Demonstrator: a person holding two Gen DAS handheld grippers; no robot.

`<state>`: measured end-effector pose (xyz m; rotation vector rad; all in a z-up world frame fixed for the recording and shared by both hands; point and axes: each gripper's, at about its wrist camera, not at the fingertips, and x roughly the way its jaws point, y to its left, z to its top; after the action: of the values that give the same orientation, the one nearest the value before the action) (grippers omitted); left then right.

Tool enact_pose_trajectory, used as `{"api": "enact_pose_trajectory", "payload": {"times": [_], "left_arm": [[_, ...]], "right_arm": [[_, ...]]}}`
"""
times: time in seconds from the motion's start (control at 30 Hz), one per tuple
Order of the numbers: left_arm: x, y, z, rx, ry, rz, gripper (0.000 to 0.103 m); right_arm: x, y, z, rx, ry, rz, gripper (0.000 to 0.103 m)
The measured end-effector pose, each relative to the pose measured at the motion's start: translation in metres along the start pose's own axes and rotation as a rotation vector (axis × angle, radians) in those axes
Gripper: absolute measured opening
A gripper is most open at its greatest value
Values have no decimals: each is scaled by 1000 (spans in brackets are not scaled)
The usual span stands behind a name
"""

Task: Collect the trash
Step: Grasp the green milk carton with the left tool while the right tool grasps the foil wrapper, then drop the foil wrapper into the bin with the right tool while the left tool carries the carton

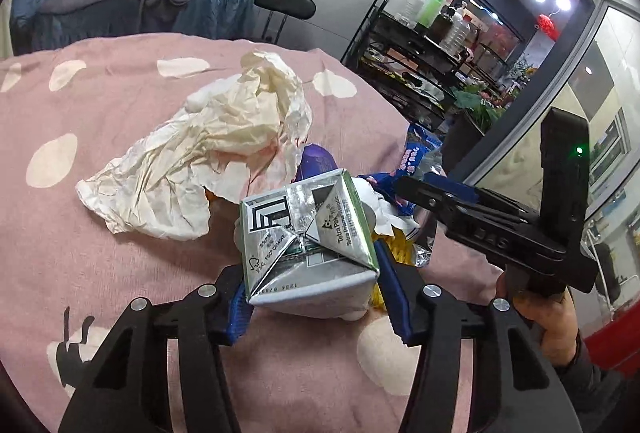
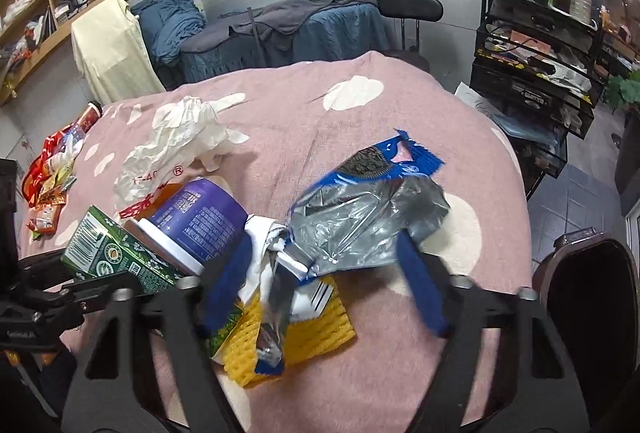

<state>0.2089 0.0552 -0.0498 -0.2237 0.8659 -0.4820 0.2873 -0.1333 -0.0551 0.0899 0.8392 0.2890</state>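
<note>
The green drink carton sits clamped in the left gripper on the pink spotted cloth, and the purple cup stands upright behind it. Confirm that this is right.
Not quite. The purple cup lies on its side, not upright, as the right wrist view shows. The rest holds: the green drink carton is clamped in the left gripper over the pink spotted cloth.

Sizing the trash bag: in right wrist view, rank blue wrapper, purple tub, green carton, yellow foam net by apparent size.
1. blue wrapper
2. yellow foam net, partly covered
3. purple tub and green carton look similar; no ranking, since the carton is partly hidden.
</note>
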Motion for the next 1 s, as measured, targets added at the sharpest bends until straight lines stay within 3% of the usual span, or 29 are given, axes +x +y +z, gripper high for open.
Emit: {"api": "enact_pose_trajectory", "payload": {"times": [0.03, 0.07, 0.13, 0.27, 0.53, 0.8, 1.0], "left_arm": [[-1, -3, 0, 6, -10, 16, 53], [-2, -5, -1, 13, -19, 34, 53], [-6, -8, -4, 17, -32, 52, 52], [-18, -17, -8, 24, -69, 65, 51], [-45, -43, -14, 39, -146, 58, 51], [-53, -76, -20, 64, -163, 9, 51], [-52, -108, -20, 109, -171, -45, 50]], "right_arm": [[2, -1, 1, 3, 8, 15, 26], [3, -3, 1, 6, 12, 33, 19], [0, -4, 0, 6, -7, 46, 14], [-23, 0, -5, -34, -82, 28, 14], [-74, -8, -23, -19, -156, 77, 13], [-124, -29, -43, 33, -218, 113, 13], [-162, -57, -58, 88, -274, 75, 13]]}}
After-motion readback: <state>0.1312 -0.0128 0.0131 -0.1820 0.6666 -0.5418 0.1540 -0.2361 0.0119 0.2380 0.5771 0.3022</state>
